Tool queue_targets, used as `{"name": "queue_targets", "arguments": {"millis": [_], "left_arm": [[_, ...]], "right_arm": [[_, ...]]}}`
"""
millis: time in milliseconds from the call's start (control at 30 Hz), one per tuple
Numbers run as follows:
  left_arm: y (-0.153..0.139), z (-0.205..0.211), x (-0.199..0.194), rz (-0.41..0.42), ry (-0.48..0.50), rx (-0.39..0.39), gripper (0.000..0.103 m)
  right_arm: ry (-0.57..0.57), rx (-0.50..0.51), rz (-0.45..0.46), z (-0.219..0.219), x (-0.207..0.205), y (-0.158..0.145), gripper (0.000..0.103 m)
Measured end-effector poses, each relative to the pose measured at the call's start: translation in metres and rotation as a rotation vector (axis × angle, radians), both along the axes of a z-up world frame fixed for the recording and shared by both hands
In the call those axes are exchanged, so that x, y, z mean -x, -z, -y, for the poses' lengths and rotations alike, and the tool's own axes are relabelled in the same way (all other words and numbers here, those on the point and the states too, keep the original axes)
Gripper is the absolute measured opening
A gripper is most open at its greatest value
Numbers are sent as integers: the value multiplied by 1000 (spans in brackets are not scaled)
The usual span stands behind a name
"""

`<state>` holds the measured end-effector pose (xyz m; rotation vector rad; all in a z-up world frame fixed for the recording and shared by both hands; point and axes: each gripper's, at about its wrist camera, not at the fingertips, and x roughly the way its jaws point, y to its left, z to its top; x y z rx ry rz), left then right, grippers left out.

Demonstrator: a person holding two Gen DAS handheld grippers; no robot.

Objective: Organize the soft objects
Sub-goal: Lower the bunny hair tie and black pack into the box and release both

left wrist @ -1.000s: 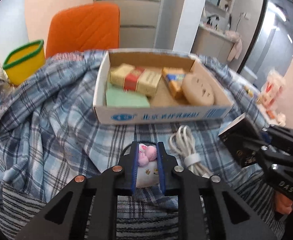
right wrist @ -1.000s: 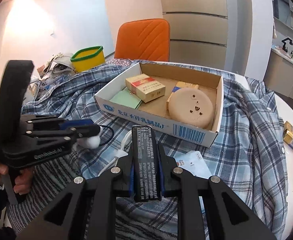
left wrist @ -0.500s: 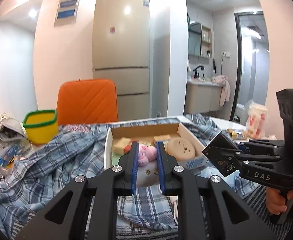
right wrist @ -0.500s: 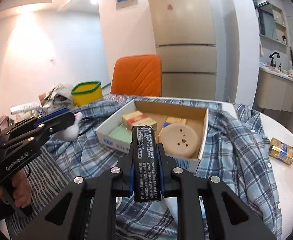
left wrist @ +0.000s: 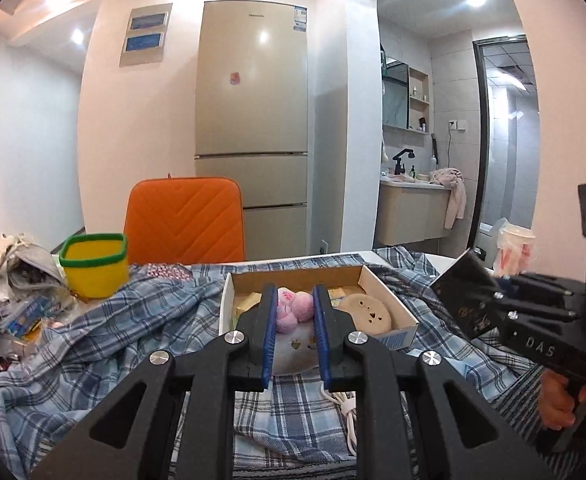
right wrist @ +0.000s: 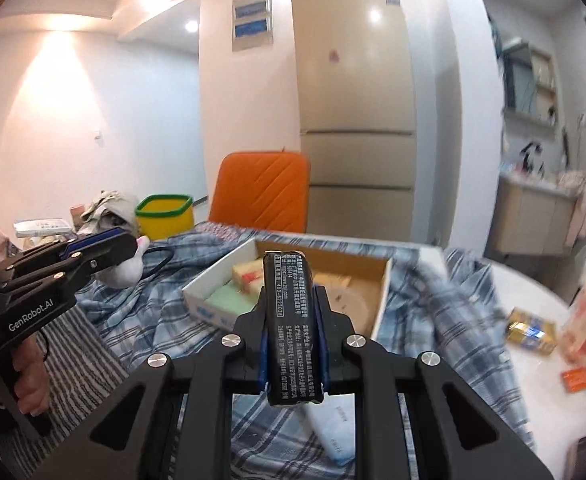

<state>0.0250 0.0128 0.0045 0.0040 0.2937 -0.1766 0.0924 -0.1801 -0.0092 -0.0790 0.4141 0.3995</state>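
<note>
Two grippers, both loaded: the left gripper (left wrist: 293, 312) is clamped on a small plush toy (left wrist: 293, 320) — light, squashy, best pinched mid-body — while the right gripper (right wrist: 293, 320) squeezes a black packet (right wrist: 291, 328). Both hang above the cardboard box (left wrist: 389, 300) on a rumpled plaid cloth (left wrist: 133, 332), with a fridge (left wrist: 253, 120) behind.

Both wrist cameras look nearly level across the cardboard box (left wrist: 389, 304) toward the fridge (right wrist: 357, 120).

Beige fridge (left wrist: 253, 120) behind orange chair (left wrist: 185, 220); yellow green-rimmed tub (left wrist: 93, 266) left.
</note>
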Motion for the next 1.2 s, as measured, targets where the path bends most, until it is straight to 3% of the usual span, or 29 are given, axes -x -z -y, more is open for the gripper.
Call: {"name": "queue_targets", "arguments": {"millis": [133, 333, 467, 600, 733, 867, 1100, 1200], "left_arm": [[-18, 0, 9, 48, 5, -1, 16], [-53, -4, -1, 77, 8, -1, 16], [-74, 0, -16, 135, 22, -16, 16], [-83, 6, -33, 205, 30, -30, 16], [-71, 4, -65, 182, 28, -6, 16], [-38, -1, -92, 121, 20, -22, 16], [24, 5, -134, -88, -12, -98, 16], [36, 5, -146, -161, 0, -81, 16]], "right_arm": [[40, -15, 23, 0, 6, -23, 20], [57, 15, 132, -16, 10, -74, 20], [95, -15, 187, -27, -6, -103, 20], [116, -46, 201, -36, -34, -111, 20], [160, -56, 172, -42, -70, -101, 20], [184, -45, 97, -42, -97, -72, 20], [203, 49, -75, -44, -138, -9, 20], [219, 86, -154, -42, -150, 14, 20]]}}
